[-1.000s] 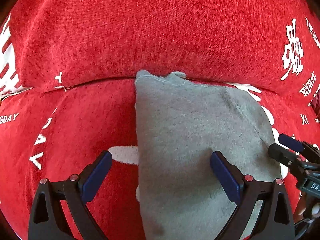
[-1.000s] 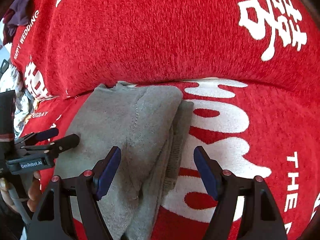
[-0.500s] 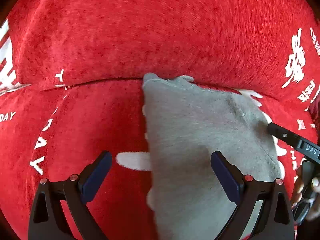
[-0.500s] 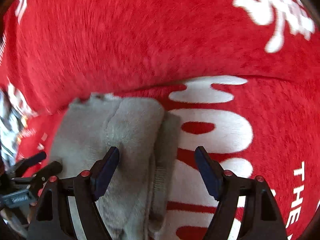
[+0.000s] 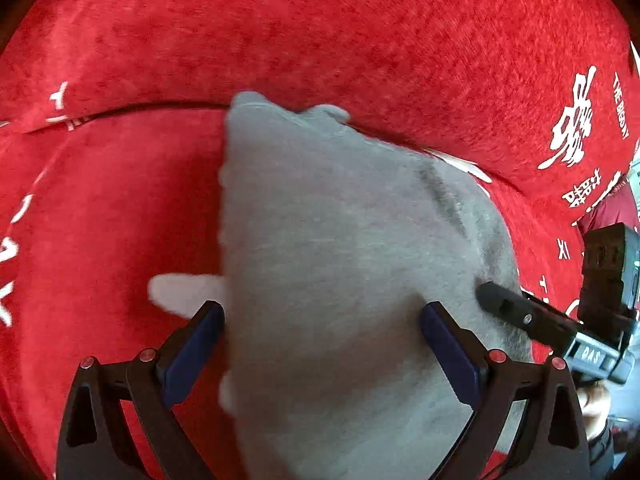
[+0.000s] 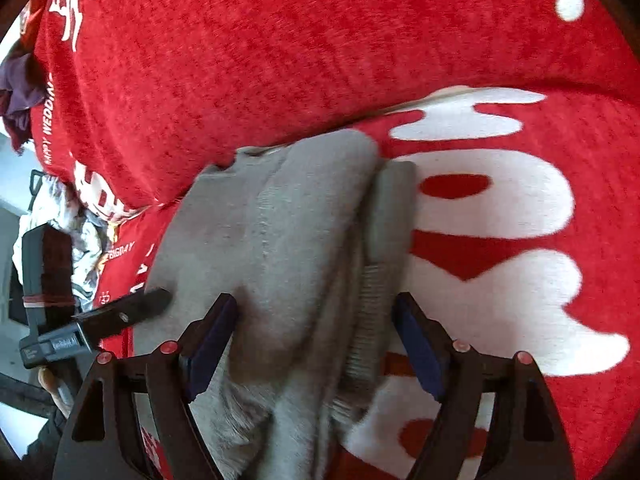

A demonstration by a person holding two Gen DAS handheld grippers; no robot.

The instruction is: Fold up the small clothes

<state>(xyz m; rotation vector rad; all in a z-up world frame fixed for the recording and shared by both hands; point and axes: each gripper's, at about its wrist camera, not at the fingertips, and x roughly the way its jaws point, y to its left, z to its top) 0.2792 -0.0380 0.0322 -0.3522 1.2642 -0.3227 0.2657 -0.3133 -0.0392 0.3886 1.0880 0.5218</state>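
A folded grey garment (image 5: 340,248) lies on the red sofa seat (image 5: 112,208), its far end against the backrest. My left gripper (image 5: 320,324) is open just above the garment's left half; its left pad sits at the left edge and its right pad over the cloth. In the right wrist view, my right gripper (image 6: 316,324) straddles the grey garment's (image 6: 280,232) right edge, where a ribbed cuff (image 6: 372,312) lies. Its jaws are opening and the pads do not press on the cloth. Each view shows the other gripper's fingertip resting on the garment.
The red backrest (image 5: 320,40) with white lettering rises right behind the garment. White letters cover the seat (image 6: 500,200) to the right. Past the sofa's left end lie a purple cloth (image 6: 20,84) and crumpled pale fabric (image 6: 68,216).
Both grippers have come down and closer to the grey garment, which now fills more of each view. The right gripper's fingers stand slightly wider apart. The garment itself lies as before.
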